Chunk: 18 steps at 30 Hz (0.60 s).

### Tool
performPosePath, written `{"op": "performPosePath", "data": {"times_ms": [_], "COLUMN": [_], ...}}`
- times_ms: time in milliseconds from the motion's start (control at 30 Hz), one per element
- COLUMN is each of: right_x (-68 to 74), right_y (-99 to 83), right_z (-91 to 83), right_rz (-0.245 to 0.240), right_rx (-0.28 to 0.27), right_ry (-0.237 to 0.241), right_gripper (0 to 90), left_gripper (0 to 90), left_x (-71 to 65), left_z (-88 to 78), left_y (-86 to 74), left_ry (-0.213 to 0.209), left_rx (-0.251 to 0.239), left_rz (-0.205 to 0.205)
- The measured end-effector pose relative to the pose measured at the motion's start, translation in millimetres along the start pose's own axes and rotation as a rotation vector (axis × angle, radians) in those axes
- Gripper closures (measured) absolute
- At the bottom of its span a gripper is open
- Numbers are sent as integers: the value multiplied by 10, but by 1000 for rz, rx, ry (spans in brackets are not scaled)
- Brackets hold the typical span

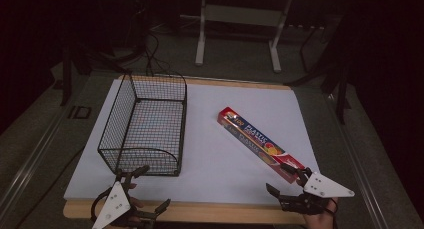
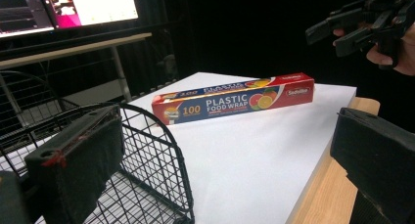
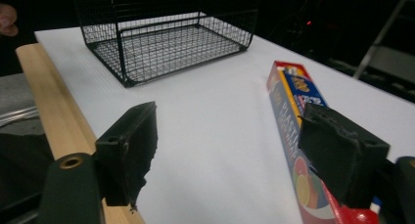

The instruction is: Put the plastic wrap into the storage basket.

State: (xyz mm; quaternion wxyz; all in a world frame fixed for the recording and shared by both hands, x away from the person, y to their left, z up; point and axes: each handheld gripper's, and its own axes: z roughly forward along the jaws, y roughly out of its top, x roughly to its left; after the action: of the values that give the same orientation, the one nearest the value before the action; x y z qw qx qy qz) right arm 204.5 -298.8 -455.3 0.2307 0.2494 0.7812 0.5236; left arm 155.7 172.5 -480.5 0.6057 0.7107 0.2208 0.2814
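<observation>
A long red and blue plastic food wrap box [image 1: 257, 141] lies diagonally on the white sheet, right of centre. It appears again in the left gripper view [image 2: 235, 99] and the right gripper view [image 3: 288, 101]. A black wire basket [image 1: 145, 121] stands empty at the left. My right gripper [image 1: 286, 181] is open at the table's front right, one jaw over the box's near end, nothing between the jaws [image 3: 235, 153]. My left gripper [image 1: 150, 189] is open just in front of the basket's near corner [image 2: 147, 150], holding nothing [image 2: 225, 160].
The white sheet [image 1: 215, 154] covers a wooden table whose bare front edge [image 1: 210, 211] runs between the two grippers. Behind the table stand a white desk frame [image 1: 237, 34] and loose cables on the floor. A lit monitor [image 2: 73, 9] shows beyond the basket.
</observation>
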Motion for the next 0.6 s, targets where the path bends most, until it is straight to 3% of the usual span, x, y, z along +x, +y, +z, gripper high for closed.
{"op": "performPosePath", "data": {"times_ms": [167, 400, 600], "right_x": [32, 63, 40], "right_y": [11, 8, -8], "right_z": [-4, 10, 35], "right_rz": [-29, -70, -57], "right_rx": [3, 21, 25], "right_ry": [-10, -46, -49], "right_gripper": [120, 119, 127], "left_gripper": [1, 1, 1], "left_x": [-34, -48, -51], "left_z": [1, 21, 19], "left_y": [7, 8, 11], "left_ry": [-9, -17, -20], "left_rx": [0, 6, 3], "left_rz": [12, 18, 13]}}
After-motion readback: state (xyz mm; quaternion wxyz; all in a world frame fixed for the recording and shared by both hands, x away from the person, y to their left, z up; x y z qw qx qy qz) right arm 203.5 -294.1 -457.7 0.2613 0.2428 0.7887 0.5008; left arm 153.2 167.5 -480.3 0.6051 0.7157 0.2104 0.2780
